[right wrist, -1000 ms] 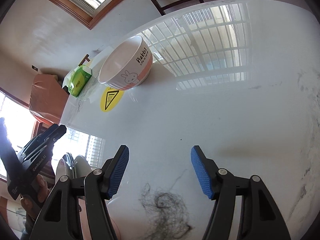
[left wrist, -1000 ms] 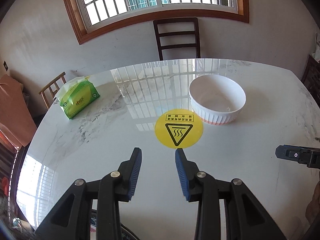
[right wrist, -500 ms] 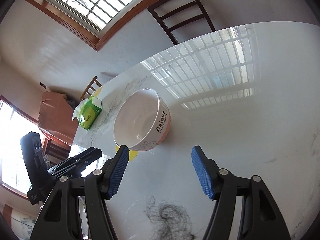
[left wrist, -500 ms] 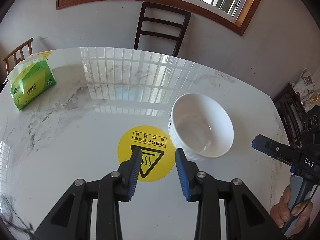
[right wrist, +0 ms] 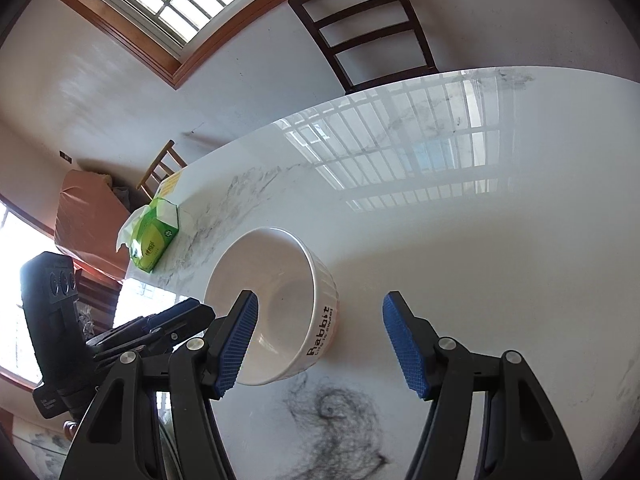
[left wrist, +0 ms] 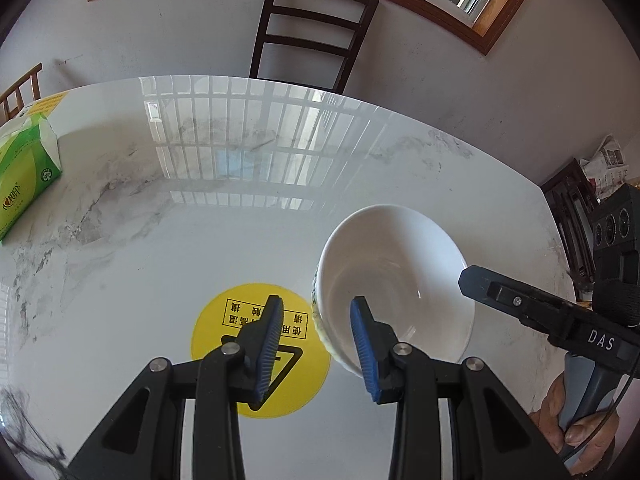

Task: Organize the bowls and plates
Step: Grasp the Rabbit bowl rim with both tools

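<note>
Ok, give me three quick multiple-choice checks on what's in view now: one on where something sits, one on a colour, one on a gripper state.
1. Where does the bowl sit relative to the round sticker in the left wrist view?
A. Beside it on the right
B. Centred on top of it
C. Far off at the table's back edge

2. What colour is the tissue pack?
A. Red
B. Green
C. Blue

3. How is the right hand-held gripper?
A. Shut on the bowl
B. Shut on nothing
C. Open, with the bowl's near wall between its fingers

Answers:
1. A, the bowl's left wall borders the sticker's right edge.
2. B, its wrapper is green with white tissue showing.
3. C, the blue pads stand wide apart, one over the bowl, one outside.
</note>
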